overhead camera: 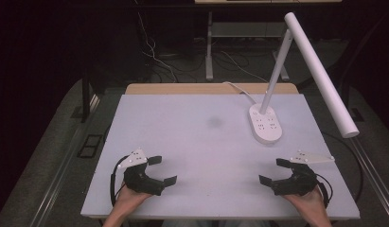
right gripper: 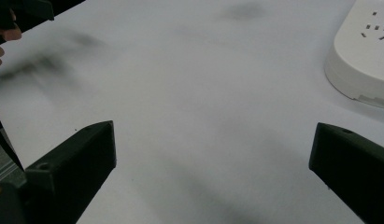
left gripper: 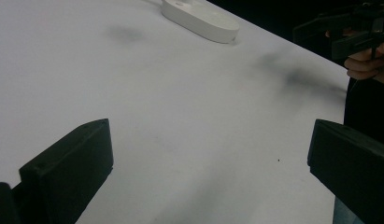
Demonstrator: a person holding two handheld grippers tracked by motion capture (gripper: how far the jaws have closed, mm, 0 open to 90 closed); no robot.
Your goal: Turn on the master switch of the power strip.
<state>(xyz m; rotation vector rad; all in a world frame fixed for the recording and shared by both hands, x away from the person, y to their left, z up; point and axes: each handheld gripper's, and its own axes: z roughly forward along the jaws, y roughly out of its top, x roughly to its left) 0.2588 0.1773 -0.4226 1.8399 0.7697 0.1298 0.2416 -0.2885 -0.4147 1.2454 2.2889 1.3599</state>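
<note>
Both the left claw (overhead camera: pixel 161 169) and right claw (overhead camera: pixel 271 171) gape empty near the lamp base (overhead camera: pixel 265 124)

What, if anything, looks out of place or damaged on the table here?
Nothing looks damaged or spilled. The white desk lamp stands upright at the back right of the table. A faint dark smudge marks the table's surface left of the lamp's base. Left gripper and right gripper rest near the front edge, jaws open and empty.
</note>
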